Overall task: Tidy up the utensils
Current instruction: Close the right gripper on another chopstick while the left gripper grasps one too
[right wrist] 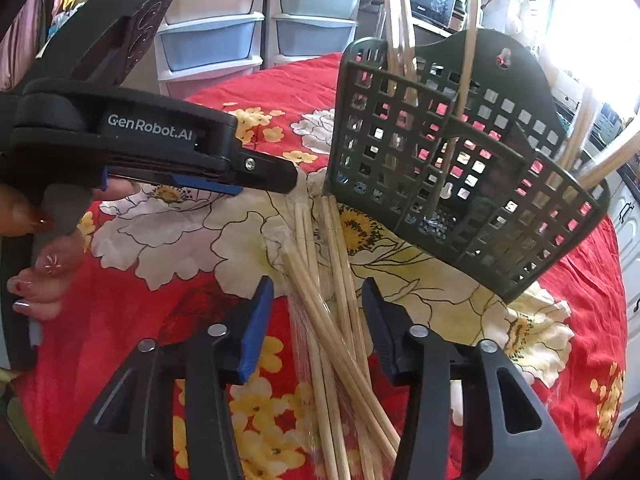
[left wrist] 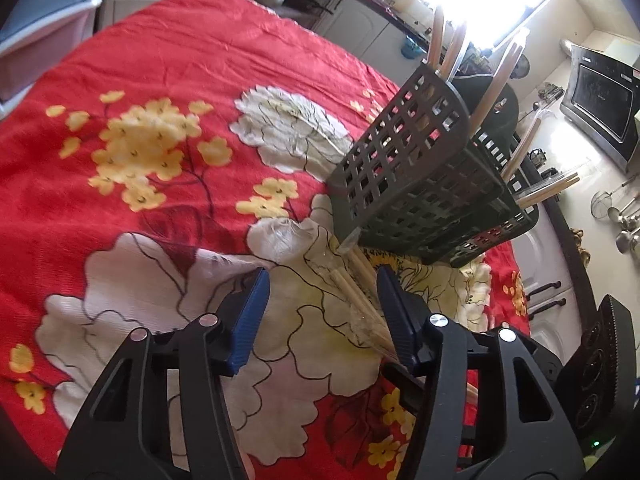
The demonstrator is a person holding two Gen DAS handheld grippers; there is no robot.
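A dark lattice utensil basket (left wrist: 412,184) (right wrist: 452,168) stands on the red floral tablecloth (left wrist: 160,60), with several wooden chopsticks (right wrist: 466,60) upright in it. More chopsticks (right wrist: 324,304), some in clear wrap, lie loose on the cloth in front of the basket. My right gripper (right wrist: 318,285) is open and straddles this pile, its blue pads clear of the sticks. My left gripper (left wrist: 323,276) (right wrist: 276,184) is open over the wrapped far ends of the chopsticks (left wrist: 360,292), which lie close to its right finger. A hand (right wrist: 40,264) holds the left gripper.
Stacked plastic drawers (right wrist: 212,40) stand beyond the table's far side. A microwave (left wrist: 600,104), a kitchen counter and hanging ladles (left wrist: 624,220) lie past the basket. The right gripper's black body (left wrist: 600,360) sits at the left wrist view's lower right.
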